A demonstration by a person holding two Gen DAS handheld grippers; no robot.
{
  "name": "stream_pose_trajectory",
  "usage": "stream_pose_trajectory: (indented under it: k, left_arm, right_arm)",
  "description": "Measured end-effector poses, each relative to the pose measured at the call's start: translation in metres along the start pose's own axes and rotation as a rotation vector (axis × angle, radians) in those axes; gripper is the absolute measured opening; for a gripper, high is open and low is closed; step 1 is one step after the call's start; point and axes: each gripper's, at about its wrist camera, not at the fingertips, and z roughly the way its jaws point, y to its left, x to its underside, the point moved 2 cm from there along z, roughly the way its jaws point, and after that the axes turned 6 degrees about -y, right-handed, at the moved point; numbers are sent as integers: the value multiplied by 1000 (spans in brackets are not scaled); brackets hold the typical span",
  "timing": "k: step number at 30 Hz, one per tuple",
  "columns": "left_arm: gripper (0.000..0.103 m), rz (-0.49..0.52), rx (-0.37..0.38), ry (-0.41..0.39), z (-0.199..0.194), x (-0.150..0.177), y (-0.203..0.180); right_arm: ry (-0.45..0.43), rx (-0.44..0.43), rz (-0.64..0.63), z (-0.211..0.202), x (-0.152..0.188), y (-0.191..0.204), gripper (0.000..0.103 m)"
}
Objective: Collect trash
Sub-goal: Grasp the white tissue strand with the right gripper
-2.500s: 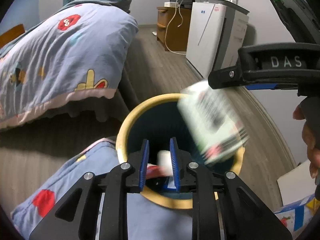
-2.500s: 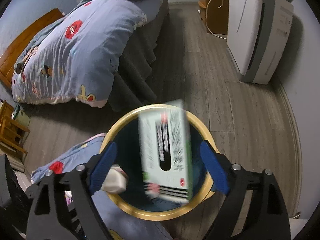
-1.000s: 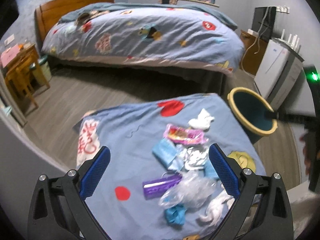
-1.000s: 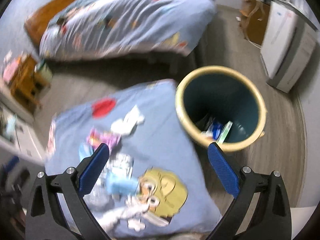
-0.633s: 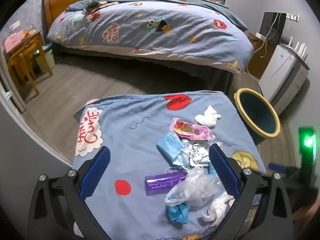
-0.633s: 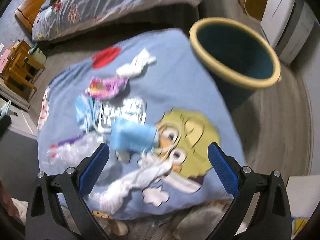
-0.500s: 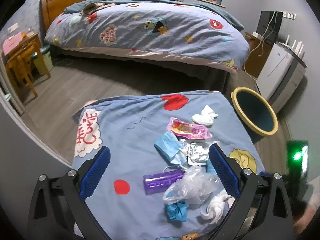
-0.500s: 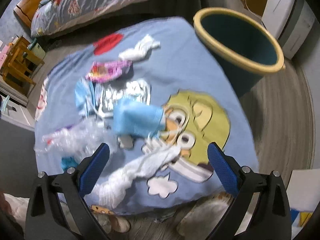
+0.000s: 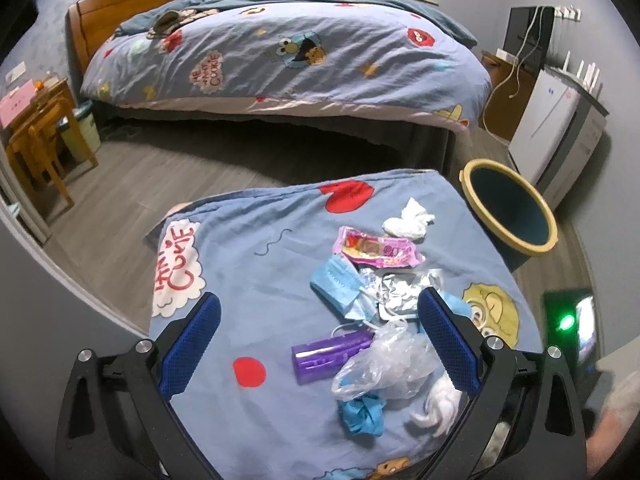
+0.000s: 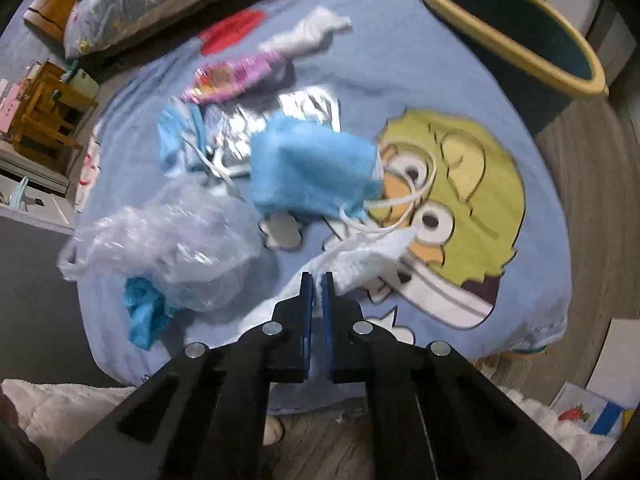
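one hand-held gripper seemingly pinching tissue

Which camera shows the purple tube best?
The left wrist view: the purple tube lies in full between its open fingers, beside the clear plastic bag. The right wrist view does not show it; the bag there blocks that spot.

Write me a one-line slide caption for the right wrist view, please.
Right gripper shut on a crumpled white tissue on the cartoon blanket, amid a blue mask and plastic bag, bin waiting beyond.
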Motion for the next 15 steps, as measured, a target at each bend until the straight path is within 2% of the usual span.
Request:
stream_pose_trajectory:
  k: [6,12,13,15]
  left_arm:
    - [97,16,9,53,13,5,-6]
    - [95,50,50,158,32,20,-22]
    - [93,58,57,172,34,23,-25]
    - [79,64,61,187,35,28,-27]
  right_arm:
    - [-121,-18,-41,-45,-34,4,3]
    - [-220,-6,-141,-87,-70,8,3]
    - [-240,-4,-165,-93,-77,9,3]
    - [-266,-20,-186,-102,-87,11,3]
